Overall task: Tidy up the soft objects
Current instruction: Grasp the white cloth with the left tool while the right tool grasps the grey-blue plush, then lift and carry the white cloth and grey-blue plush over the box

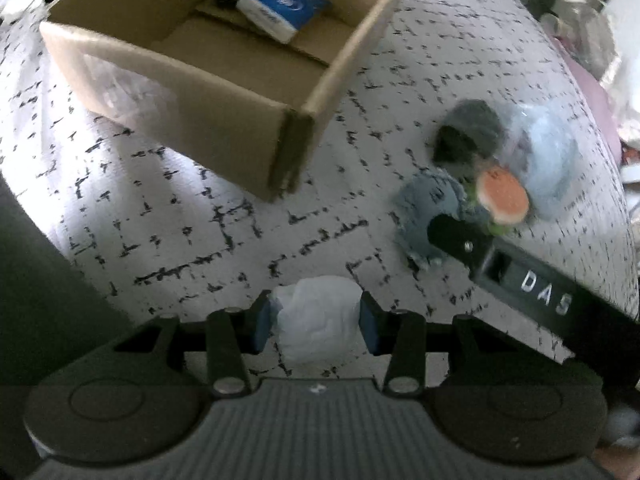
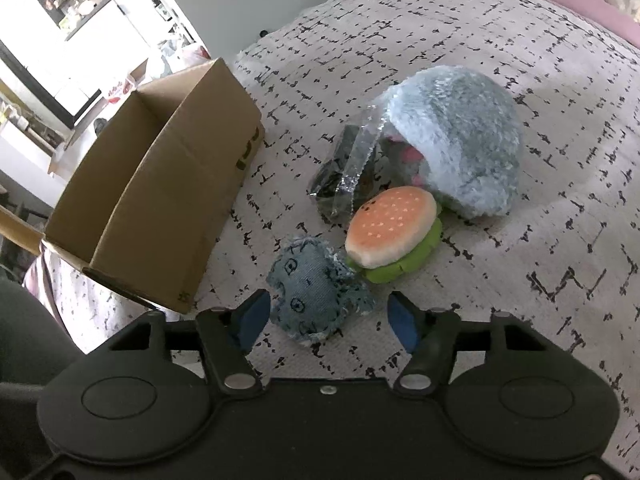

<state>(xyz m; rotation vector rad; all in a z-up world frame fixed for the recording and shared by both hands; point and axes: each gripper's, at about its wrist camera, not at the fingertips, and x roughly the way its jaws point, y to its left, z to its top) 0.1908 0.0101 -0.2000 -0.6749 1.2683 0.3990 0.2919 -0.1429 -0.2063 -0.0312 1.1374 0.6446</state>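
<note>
On the bed's white bedspread [image 2: 520,220] with black dashes, the left tongs [image 1: 318,316] pinch a white soft bundle [image 1: 318,322] near the cardboard box [image 1: 224,92], while the right tongs [image 2: 326,316] stand spread around a denim toy [image 2: 316,296].

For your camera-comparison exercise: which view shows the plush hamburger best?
The right wrist view: the plush hamburger is sharp and whole, bun and green layer both clear. In the left wrist view it is small, blurred, and partly hidden behind the right gripper.

Right gripper [image 2: 326,316] jaws spread around denim toy [image 2: 316,294], plush burger [image 2: 394,232] just beyond.
</note>
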